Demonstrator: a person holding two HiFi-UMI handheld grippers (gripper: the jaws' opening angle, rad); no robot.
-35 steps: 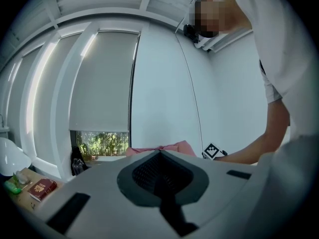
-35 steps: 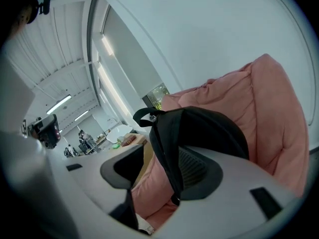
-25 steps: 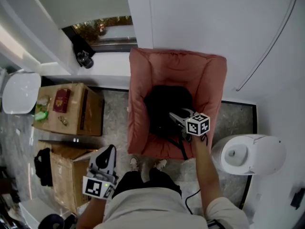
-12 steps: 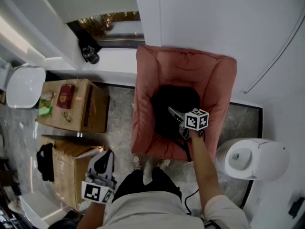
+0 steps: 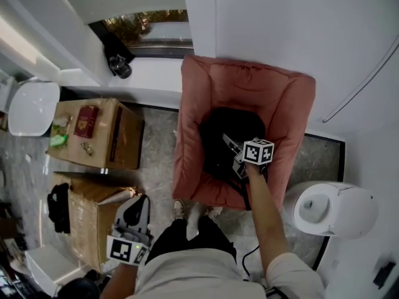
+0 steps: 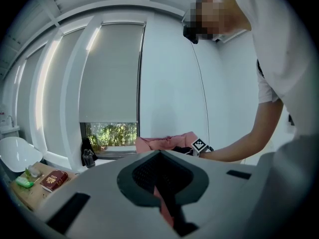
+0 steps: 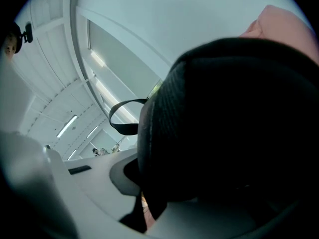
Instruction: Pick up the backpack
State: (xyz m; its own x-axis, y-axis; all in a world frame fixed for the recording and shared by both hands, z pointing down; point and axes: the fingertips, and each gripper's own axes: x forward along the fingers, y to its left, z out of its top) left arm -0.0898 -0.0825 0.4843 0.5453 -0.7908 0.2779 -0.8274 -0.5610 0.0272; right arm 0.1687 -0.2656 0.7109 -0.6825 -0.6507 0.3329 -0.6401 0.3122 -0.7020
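A pink armchair (image 5: 199, 92) fills the upper middle of the head view, against a white wall. The black backpack (image 5: 215, 139) sits in its seat, at the centre of the frame, with a strap trailing down over the front edge of the cushion.

Two cardboard boxes stand at the left: the closed box (image 5: 121, 142) above and the open box (image 5: 87, 223) below it. A white round container (image 5: 336, 207) sits on the floor at the lower right.

The right claw (image 5: 228, 141) reaches in from below and lies on the right side of the backpack. Its jaws have just been closing, and the right gripper view shows them clenched on a fold of the black fabric (a thin strap loop (image 7: 122, 118) stands up behind it).

The left claw (image 5: 138, 199) hangs at the lower left beside the open box, well apart from the armchair, its jaws pressed together with nothing between them.

A red book (image 5: 85, 121) lies on top of the closed box.
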